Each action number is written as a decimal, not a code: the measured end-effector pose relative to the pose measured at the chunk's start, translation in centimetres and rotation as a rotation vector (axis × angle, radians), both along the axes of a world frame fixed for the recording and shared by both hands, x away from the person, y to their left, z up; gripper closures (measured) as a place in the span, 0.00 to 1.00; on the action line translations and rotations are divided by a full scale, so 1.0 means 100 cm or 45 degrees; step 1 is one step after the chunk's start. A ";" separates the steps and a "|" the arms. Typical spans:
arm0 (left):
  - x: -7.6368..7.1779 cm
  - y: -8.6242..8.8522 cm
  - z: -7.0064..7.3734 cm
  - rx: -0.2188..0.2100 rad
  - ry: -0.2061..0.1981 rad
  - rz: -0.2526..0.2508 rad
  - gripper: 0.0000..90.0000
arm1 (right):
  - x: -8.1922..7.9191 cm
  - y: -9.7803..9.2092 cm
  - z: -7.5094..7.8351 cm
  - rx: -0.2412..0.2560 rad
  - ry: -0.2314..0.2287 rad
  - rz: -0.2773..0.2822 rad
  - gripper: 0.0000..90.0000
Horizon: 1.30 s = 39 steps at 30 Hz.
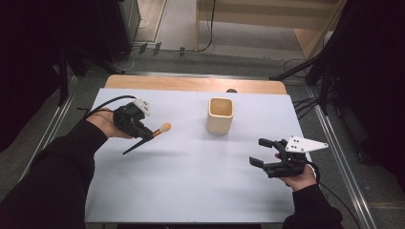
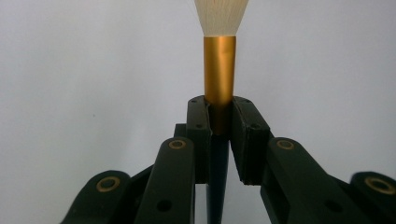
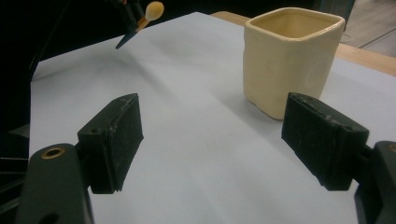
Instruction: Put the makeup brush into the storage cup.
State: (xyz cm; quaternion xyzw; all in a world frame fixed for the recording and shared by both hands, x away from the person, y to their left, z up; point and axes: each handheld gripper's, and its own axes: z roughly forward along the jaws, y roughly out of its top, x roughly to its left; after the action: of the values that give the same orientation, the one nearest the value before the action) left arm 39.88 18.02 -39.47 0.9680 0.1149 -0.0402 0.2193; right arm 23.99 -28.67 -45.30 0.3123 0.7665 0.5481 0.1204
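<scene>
My left gripper [image 1: 149,132] is shut on a makeup brush [image 1: 154,133] with a dark handle, a gold ferrule and a pale tuft, held above the left part of the table. Along the left gripper's jaws the brush [image 2: 219,70] stands clamped at its ferrule, and my left gripper [image 2: 219,126] grips it from both sides. A cream square cup [image 1: 220,115] stands upright near the table's middle back. My right gripper [image 1: 261,152] hovers open at the right, empty. Beyond my right gripper [image 3: 212,135] stand the cup [image 3: 289,58] and, farther off, the brush [image 3: 144,18].
A pale blue sheet [image 1: 191,181] covers the wooden table [image 1: 191,84]. Dark stands and cables flank the table on both sides, and a wooden piece of furniture [image 1: 286,19] stands beyond it.
</scene>
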 end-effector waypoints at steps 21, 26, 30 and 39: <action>-0.017 0.020 0.019 -0.359 -0.005 0.112 0.88 | 0.000 0.001 0.000 0.014 0.000 0.012 0.24; -0.025 0.020 0.022 -0.431 -0.025 0.121 0.88 | 0.000 0.001 0.001 0.027 -0.007 0.016 0.24; -0.030 0.022 0.023 -0.486 -0.026 0.136 0.88 | -0.001 0.002 0.003 0.057 -0.012 0.021 0.24; -0.044 0.030 0.019 -0.613 -0.028 0.166 0.88 | 0.001 0.006 0.006 0.083 -0.022 0.072 0.25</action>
State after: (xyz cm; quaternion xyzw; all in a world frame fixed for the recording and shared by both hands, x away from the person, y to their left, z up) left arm 35.47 21.00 -37.52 0.8789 0.1617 -0.0416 0.4469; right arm 24.08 -28.04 -44.69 0.2895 0.7558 0.5786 0.1011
